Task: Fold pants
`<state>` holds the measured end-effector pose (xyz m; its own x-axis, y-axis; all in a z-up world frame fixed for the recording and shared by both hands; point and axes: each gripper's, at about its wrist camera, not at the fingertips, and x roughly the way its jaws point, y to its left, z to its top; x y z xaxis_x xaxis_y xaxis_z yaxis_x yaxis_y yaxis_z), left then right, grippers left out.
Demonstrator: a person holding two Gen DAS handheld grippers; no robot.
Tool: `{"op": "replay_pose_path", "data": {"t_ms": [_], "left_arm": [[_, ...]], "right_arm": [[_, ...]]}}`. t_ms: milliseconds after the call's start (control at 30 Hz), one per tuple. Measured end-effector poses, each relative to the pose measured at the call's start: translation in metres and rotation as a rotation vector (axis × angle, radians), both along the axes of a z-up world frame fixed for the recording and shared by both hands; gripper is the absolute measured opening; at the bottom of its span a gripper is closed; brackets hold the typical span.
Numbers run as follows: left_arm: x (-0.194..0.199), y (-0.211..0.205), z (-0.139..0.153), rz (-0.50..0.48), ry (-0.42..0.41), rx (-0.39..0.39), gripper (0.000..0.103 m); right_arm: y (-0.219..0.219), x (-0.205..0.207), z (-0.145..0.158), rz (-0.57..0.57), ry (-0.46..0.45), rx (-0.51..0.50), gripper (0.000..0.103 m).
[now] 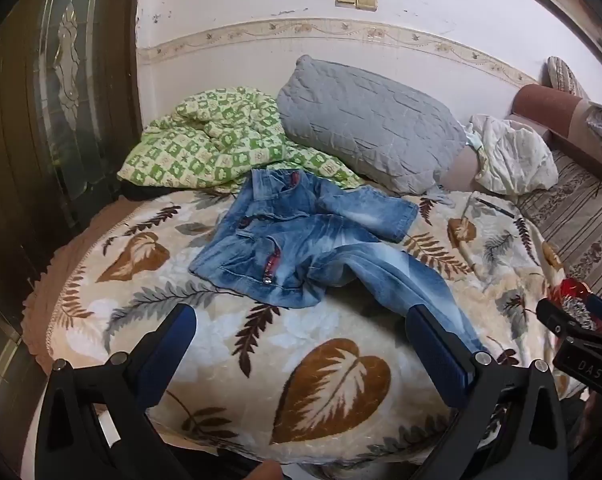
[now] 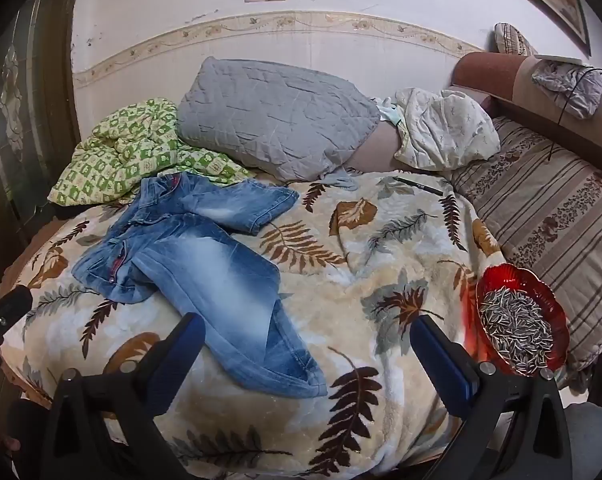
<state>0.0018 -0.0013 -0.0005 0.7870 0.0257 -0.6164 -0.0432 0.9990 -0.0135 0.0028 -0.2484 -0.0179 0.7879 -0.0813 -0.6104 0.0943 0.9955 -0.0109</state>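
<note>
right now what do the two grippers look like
Both match: the left gripper and right gripper each have a black plastic frame with triangular cut-outs and silver bolt heads, carrying two flat, ribbed blue fingers. Seen from the left camera, the right gripper's black side bears white letters that look like "DAS". No cables or sleeves show.

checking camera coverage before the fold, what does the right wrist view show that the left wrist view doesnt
Only the right wrist view: the whole red bowl of seeds beside the right gripper, the striped cushion in full, and the near pant-leg hem lying clear between its fingers.

Only the left wrist view: the dark door in full; its right finger covers that hem, and the bowl is just a sliver at the edge.

Both: the jeans unfolded on the leaf blanket, the grey pillow, the green quilt. The left gripper and the right are open, holding nothing.
</note>
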Motion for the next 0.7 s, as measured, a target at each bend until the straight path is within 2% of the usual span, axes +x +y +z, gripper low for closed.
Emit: {"op": "replay_pose_path", "data": {"t_ms": [67, 200, 700], "left_arm": [[0.004, -0.001, -0.001, -0.01, 0.011, 0.011, 0.103], [-0.005, -0.006, -0.002, -0.015, -0.021, 0.02, 0.103], [-0.006, -0.004, -0.006, -0.026, -0.012, 0.016, 0.103]], "right_arm": [[0.0, 0.0, 0.0, 0.003, -0.001, -0.003, 0.103], [0.001, 0.001, -0.001, 0.006, 0.002, -0.005, 0.103], [0.0, -0.001, 0.002, 0.007, 0.004, -0.002, 0.103]]}}
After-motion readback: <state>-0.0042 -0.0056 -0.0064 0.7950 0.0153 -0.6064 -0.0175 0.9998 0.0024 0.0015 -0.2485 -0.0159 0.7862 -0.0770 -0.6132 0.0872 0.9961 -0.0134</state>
